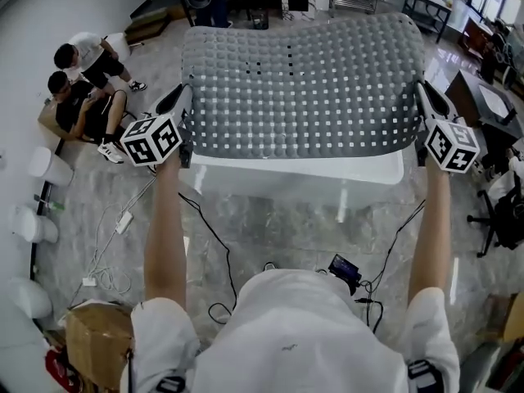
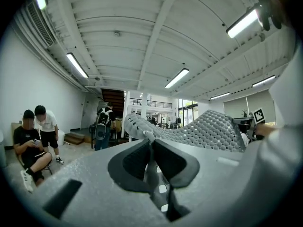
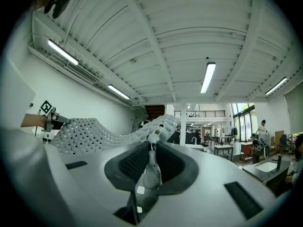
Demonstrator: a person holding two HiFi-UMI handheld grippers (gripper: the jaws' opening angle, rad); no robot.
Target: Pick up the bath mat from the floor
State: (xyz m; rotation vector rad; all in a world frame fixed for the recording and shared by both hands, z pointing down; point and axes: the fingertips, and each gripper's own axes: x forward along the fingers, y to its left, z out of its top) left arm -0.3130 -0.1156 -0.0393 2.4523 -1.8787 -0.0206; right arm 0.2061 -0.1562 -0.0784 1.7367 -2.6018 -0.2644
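1. My left gripper (image 2: 151, 150) has its jaws clenched on one side edge of the bath mat (image 1: 303, 80). In the left gripper view the grey perforated sheet comes out from between the dark pads and runs away to the right.
2. My right gripper (image 3: 150, 148) is clamped the same way on the opposite edge. A fold of the mat is pinched between its pads, and the sheet sweeps off to the left.
3. The mat is off the floor (image 1: 270, 219). It is stretched roughly level between the two grippers, out in front of the wearer's chest, and sags a little in the middle.
4. It blocks most of my head view of what lies beneath it. Only a white slab (image 1: 303, 170) shows just under its near edge, and I cannot tell what that is.
5. Lower down, black cables (image 1: 214, 244) trail across the floor. A white power strip (image 1: 124, 222) lies to their left and a small screened device (image 1: 344, 267) to their right.
6. On the left, two seated people (image 1: 86, 88) are against the wall. White rounded fixtures (image 1: 49, 166) line that wall nearer me, with a cardboard box (image 1: 98, 334) in the corner.
7. On the right stands a black office chair (image 1: 499, 219).
8. Beyond the mat's far end, the left gripper view shows a person with a backpack (image 2: 101, 126) standing by a dark staircase (image 2: 112, 97). The right gripper view shows desks (image 3: 226, 149) further back in the hall.
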